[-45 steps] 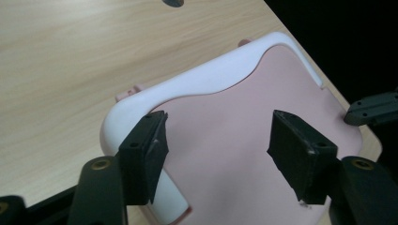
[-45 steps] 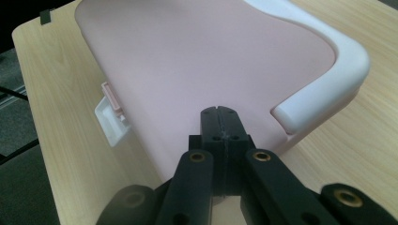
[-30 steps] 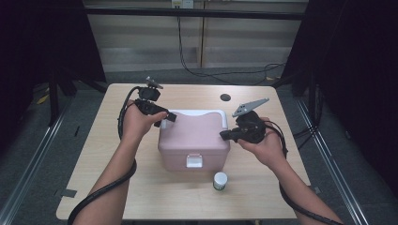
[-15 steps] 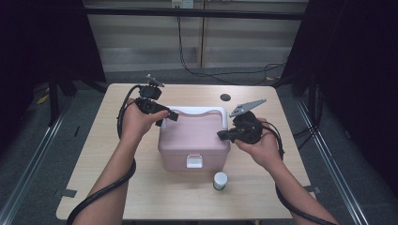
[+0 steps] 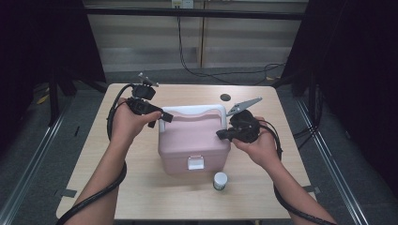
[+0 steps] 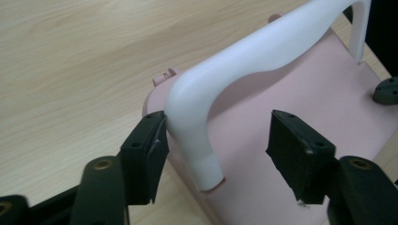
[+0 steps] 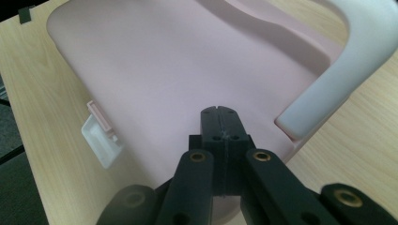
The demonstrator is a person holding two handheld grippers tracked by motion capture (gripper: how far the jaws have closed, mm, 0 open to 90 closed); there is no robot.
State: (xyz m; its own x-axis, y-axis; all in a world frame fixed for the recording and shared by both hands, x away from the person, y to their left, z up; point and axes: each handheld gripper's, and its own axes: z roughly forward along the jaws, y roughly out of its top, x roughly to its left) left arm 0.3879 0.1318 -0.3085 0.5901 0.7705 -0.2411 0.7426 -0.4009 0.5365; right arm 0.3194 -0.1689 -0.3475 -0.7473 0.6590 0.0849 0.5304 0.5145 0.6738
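A pink box [image 5: 192, 145] with a white handle [image 5: 192, 110] stands mid-table, its white latch [image 5: 195, 162] facing the person. My left gripper [image 5: 162, 119] is at the handle's left end. In the left gripper view, the handle's leg [image 6: 192, 140] stands between the jaws of the left gripper [image 6: 220, 159], close against one pad [image 6: 143, 159] and well apart from the other [image 6: 300, 159]. These jaws have just been closing. My right gripper [image 5: 220, 136] is shut with nothing in it. Its tips [image 7: 219, 126] are on or just over the lid [image 7: 164, 70] near the right edge.
A small white-capped jar [image 5: 219, 180] stands in front of the box near the table's front edge. A dark round spot [image 5: 225, 97] lies on the table behind the box. Cables trail from both grippers along the forearms.
My left hand has risen a little at the handle's left end and its jaws have narrowed around the handle. The right hand has kept its place on the lid.
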